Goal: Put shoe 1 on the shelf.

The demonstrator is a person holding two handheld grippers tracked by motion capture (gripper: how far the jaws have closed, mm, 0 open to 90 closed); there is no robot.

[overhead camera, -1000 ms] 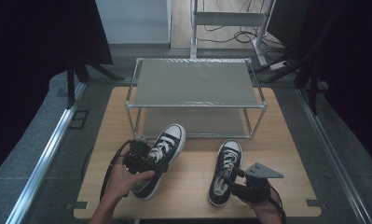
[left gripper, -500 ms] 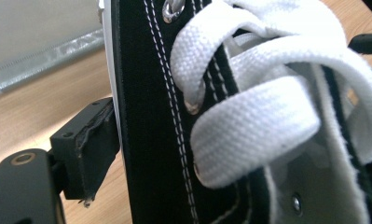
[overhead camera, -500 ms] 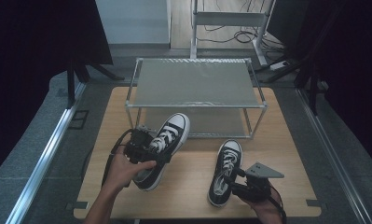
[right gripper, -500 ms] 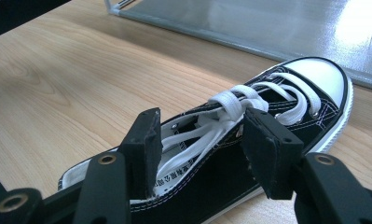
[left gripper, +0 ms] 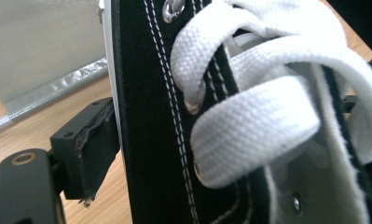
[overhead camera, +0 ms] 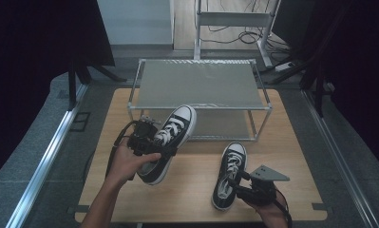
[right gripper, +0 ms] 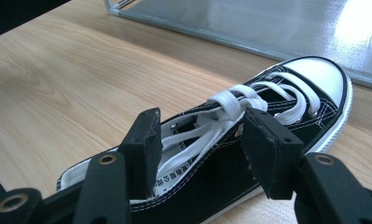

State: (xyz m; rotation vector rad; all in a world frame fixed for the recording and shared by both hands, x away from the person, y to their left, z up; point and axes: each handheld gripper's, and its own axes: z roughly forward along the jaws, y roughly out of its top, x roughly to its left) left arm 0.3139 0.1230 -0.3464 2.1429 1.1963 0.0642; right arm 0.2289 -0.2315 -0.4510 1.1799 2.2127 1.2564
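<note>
The left gripper (overhead camera: 151,142) pinches one black sneaker (overhead camera: 170,142) at its laced side, holding it tilted above the wooden table (overhead camera: 196,199), toe toward the metal rack (overhead camera: 199,85). At right, the right gripper (overhead camera: 241,186) clamps the second sneaker (overhead camera: 230,173) across its opening; that shoe lies flat on the table.

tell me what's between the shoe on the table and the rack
Nothing: in the high view a bare strip of wooden table separates the toe of the right shoe from the metal rack. The right gripper view shows the same gap.
</note>
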